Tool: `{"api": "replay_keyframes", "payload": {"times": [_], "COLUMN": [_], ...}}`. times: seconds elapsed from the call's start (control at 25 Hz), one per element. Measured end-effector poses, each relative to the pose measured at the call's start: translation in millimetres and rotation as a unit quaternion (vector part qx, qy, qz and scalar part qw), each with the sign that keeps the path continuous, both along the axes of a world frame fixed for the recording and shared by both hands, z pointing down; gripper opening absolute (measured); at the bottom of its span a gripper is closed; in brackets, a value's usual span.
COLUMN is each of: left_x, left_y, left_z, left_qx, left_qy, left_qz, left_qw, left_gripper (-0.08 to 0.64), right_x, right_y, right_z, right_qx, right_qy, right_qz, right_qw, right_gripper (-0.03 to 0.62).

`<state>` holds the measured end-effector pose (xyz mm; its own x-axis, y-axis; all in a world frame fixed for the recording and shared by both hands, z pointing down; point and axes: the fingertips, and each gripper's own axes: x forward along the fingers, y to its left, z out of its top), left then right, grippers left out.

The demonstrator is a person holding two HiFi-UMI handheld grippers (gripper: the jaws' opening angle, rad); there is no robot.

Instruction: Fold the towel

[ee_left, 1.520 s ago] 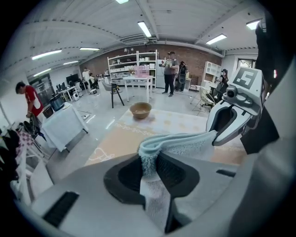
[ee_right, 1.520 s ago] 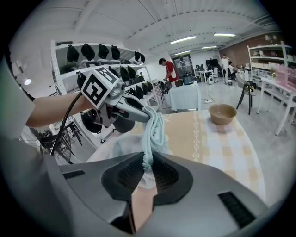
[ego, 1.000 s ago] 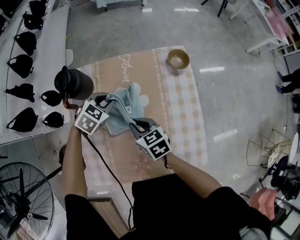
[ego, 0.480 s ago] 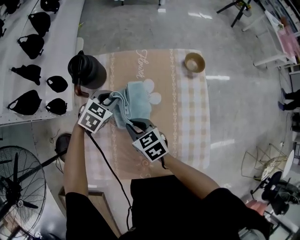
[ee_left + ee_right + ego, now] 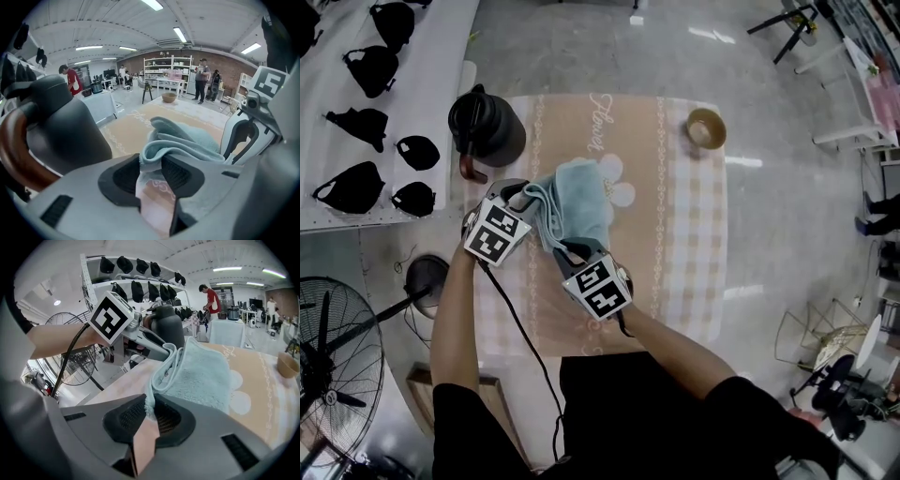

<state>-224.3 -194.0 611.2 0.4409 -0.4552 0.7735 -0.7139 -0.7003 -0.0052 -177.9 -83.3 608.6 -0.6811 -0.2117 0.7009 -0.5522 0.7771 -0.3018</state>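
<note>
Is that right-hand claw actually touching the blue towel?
Touching. The right gripper view shows the right gripper closed on an edge of the towel, which is pinched between its two dark pads.

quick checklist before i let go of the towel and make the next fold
1. Right gripper hold on the towel: ok, fingers shut on its edge.
2. Left gripper hold: not ok, its jaws have just been opening; the towel edge sits between them unclamped.
3. Edges lined up: cannot tell, the layers bunch at both grippers.
4. Black jug clear: ok, apart from the left gripper but close.
5. Wooden bowl clear: ok, at the tablecloth's far corner.
</note>
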Motion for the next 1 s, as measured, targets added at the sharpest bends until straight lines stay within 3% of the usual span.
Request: {"api": "replay_keyframes", "payload": {"times": [0.24,0.44,0.68,1.0], "left_x": [-16.9,-40.0,-52.1,-32.3], "left_y": [14.7,41.2,70.4,116.3], "left_z": [1.4,-0.3,-12.1,-15.4], "left_qx": [-0.007,-0.012,0.003,0.015], "left_qy": [0.031,0.055,0.101,0.129], "left_qz": [-0.039,-0.096,-0.172,-0.238], "left_qw": [0.9988,0.9938,0.9800,0.9625], "left_gripper": [0.201,0.206,0.206,0.206], "right_x": [-12.9,-28.0,-38.4,-0.1], "right_y": [3.7,22.8,42.7,55.4], "right_z": [15.6,18.0,5.3,-5.0], "right_qx": [0.001,-0.015,0.001,0.013], "right_qy": [0.021,0.010,-0.019,-0.019], "right_qz": [-0.025,-0.066,-0.097,-0.065], "right_qw": [0.999,0.998,0.995,0.998], "right_gripper": [0.058,0.124,0.213,0.213]}}
